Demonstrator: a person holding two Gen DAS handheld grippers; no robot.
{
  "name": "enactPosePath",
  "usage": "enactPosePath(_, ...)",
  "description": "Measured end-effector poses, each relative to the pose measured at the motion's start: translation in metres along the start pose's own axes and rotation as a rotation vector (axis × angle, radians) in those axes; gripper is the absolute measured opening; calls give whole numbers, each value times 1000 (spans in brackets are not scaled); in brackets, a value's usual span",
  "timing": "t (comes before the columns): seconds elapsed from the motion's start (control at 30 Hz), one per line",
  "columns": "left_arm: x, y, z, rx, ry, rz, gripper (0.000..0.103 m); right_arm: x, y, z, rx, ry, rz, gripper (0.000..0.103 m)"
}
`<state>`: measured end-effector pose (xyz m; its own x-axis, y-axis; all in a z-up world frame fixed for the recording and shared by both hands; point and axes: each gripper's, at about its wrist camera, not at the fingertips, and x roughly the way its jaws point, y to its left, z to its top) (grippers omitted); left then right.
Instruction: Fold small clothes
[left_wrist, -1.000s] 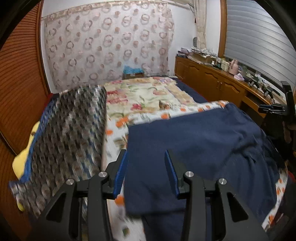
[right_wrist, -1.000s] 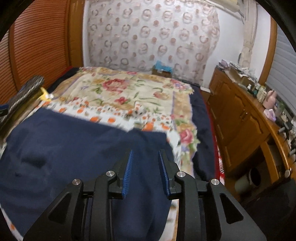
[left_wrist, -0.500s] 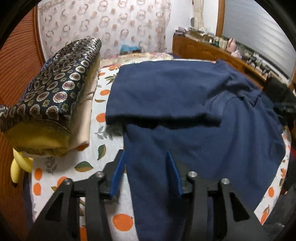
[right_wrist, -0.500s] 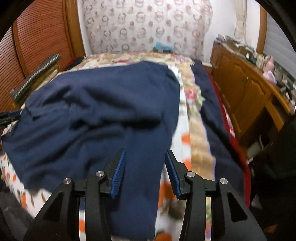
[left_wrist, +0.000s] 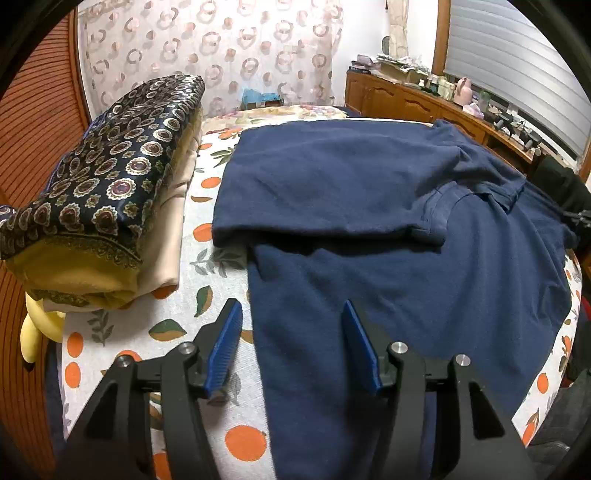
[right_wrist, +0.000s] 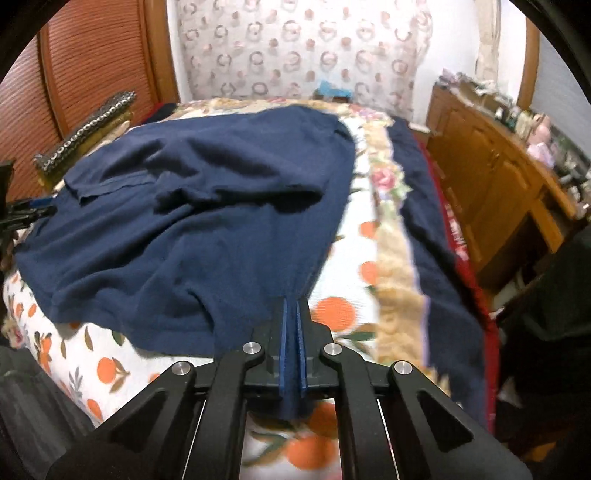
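A navy blue shirt (left_wrist: 369, 206) lies on the bed, its far part folded over the near part. It also shows in the right wrist view (right_wrist: 207, 206). My left gripper (left_wrist: 291, 343) is open, low over the shirt's near left edge, with the edge between its blue pads (left_wrist: 225, 343). My right gripper (right_wrist: 291, 332) is shut on the shirt's near corner, and cloth hangs out below its closed pads.
A folded stack topped by a dark patterned cloth (left_wrist: 99, 184) sits left of the shirt on the orange-print bedsheet (left_wrist: 207, 288). A wooden sideboard (right_wrist: 491, 192) with clutter runs along the right. A patterned curtain (left_wrist: 221, 48) hangs behind the bed.
Both grippers came down toward the shirt's near edge. The right gripper closed on the shirt's corner. The left gripper stayed open.
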<state>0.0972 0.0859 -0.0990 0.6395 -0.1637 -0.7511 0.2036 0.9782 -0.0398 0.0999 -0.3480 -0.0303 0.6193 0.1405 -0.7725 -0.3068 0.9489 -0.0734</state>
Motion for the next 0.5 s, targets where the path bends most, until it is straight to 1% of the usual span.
enactPosePath(0.13,0,1,1,-1,0,2,58,-10,-17,1,28,8,-74,3)
enactPosePath(0.23,0,1,1,-5,-2,6,59,-10,-19,5,44,-5,-81,5)
enactPosePath(0.3,0,0,0,-8,-5,12,60,-10,-16,10,42,-24,-91,14)
enactPosePath(0.33,0,0,0,-8,-5,12,60,-11,-14,13,41,-37,-85,22)
enactPosePath(0.37,0,1,0,-9,-5,11,60,-11,-13,18,45,-52,-68,28)
enactPosePath(0.4,0,0,0,-9,-5,12,60,-10,-12,21,50,-63,-55,31)
enactPosePath(0.43,0,0,0,-7,-4,13,60,-9,-10,27,58,-75,-44,39)
enactPosePath(0.47,0,0,0,-5,-3,14,60,-6,-8,31,63,-84,-33,45)
enactPosePath(0.5,0,1,1,-8,0,14,60,-2,-4,37,65,-94,-17,46)
